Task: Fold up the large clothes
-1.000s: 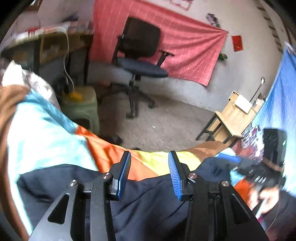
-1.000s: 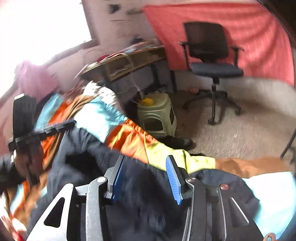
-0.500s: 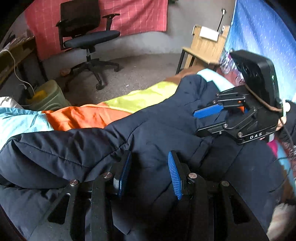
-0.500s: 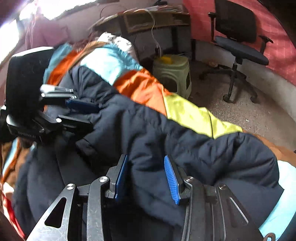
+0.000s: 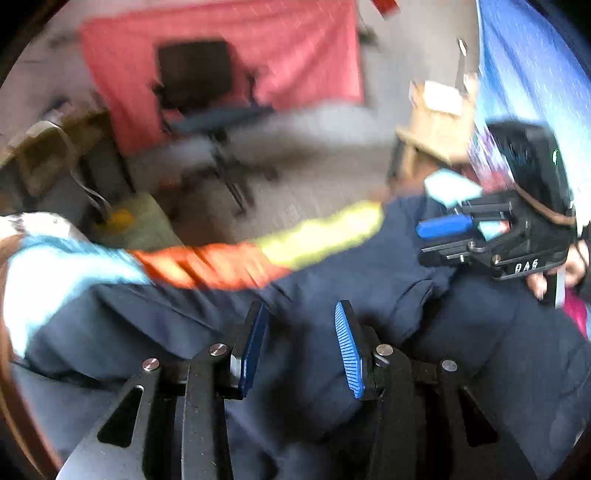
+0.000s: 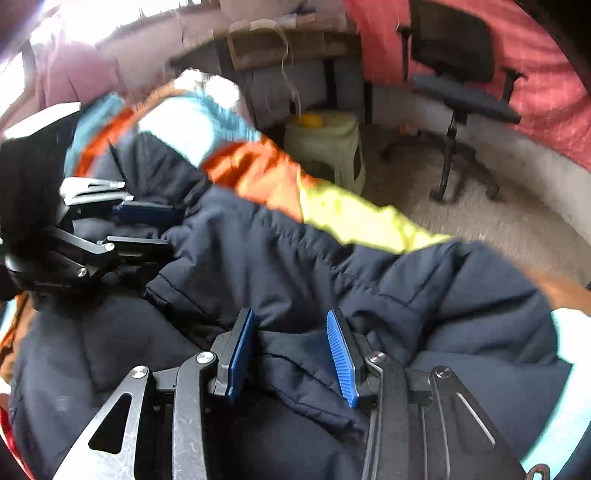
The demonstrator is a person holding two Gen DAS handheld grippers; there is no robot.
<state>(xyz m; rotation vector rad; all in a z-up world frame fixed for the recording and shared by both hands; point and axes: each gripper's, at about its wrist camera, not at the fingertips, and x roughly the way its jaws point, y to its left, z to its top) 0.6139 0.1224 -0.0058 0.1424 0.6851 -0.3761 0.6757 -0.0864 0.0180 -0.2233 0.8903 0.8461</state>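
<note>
Colourful bedspread carries navy padded jacket.

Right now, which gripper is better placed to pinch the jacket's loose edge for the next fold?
Right. The right gripper has the dark jacket's seamed edge lying between its open fingers. The left gripper is also open, but faces only smooth padded fabric; that view is blurred.

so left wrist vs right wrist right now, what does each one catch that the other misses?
Left wrist only: wooden side table, blue hanging cloth, and the right gripper from outside.
Right wrist only: bright window, and the left gripper from outside.
Both: navy jacket, striped bedsheet, office chair, green stool, red wall cloth.
</note>
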